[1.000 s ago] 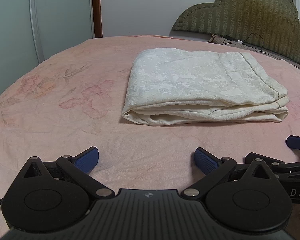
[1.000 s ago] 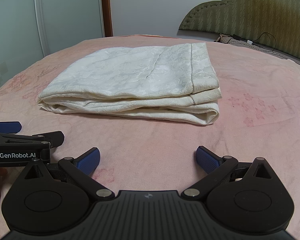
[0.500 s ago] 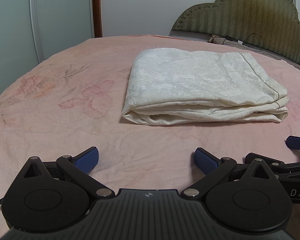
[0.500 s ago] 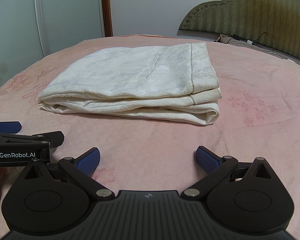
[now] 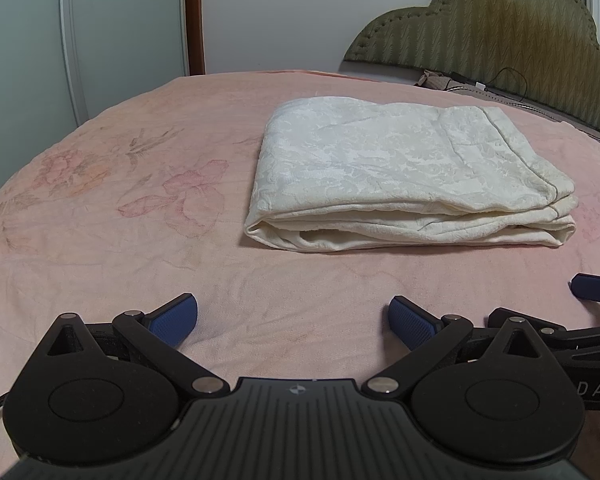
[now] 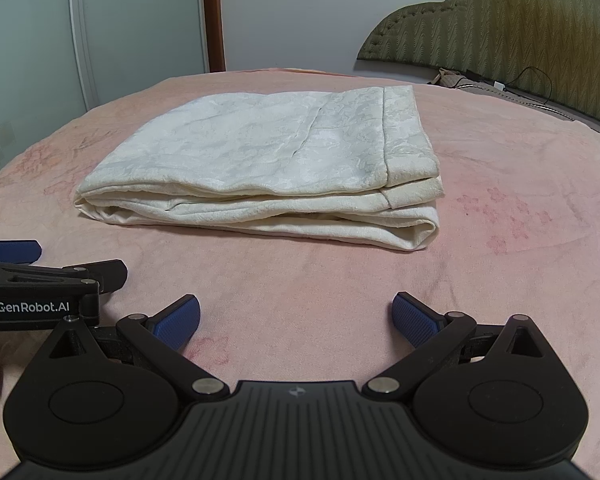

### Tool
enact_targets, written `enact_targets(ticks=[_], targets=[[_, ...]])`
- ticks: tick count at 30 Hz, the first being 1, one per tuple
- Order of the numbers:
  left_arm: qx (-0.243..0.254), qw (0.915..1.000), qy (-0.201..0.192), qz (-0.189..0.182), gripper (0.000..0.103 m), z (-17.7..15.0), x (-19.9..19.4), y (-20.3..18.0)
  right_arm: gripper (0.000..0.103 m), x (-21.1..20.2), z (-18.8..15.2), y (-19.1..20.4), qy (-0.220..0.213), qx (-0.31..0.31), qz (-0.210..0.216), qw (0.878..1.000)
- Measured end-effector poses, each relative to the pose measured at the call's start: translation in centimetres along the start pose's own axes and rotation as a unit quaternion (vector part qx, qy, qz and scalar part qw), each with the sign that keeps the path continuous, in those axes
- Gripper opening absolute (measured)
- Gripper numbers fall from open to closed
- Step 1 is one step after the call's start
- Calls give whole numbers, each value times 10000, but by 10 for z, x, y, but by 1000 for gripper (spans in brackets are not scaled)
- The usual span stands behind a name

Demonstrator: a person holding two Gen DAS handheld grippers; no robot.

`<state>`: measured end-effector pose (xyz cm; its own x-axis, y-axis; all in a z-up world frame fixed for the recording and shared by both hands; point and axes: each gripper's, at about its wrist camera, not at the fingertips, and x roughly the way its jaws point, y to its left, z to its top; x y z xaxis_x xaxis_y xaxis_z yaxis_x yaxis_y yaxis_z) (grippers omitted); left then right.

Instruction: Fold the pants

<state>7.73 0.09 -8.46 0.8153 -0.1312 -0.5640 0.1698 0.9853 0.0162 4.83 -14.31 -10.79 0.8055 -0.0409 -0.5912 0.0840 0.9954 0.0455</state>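
On the pink bedspread [image 5: 100,264], toward the middle of the bed, the cream pants [image 5: 404,176] lie as a compact, squared bundle. From the right wrist view the same pants [image 6: 268,164] show several layers stacked along the near edge, with a hemmed band running across the right-hand end and a rounded fold at the lower right corner. The edges line up fairly well, and no leg or loose tail hangs out from the stack as far as either view shows.

Both tools sit low over the bedspread on the near side of the bundle, well apart from it. The left tool [image 5: 294,316] has its blue pads spread wide with nothing between them, and the right tool [image 6: 296,316] is spread the same way, also empty. They hover side by side, each one's tip showing at the edge of the other's view. A padded olive headboard [image 5: 500,32] stands behind the bed, with a cable lying along its foot.

Judged from how the cloth lies, the folding looks finished or very nearly so. What might remain is only a light press or a squaring of the slightly offset top layer at the right-hand end; otherwise nothing seems left to do.
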Motion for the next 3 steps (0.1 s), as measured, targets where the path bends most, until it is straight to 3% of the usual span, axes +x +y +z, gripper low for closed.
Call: enact_targets(ticks=[3], targets=[[-36,10000,-16,-19,103,-1,-2,0,103,0,0,0,-11,-1,46,10000]])
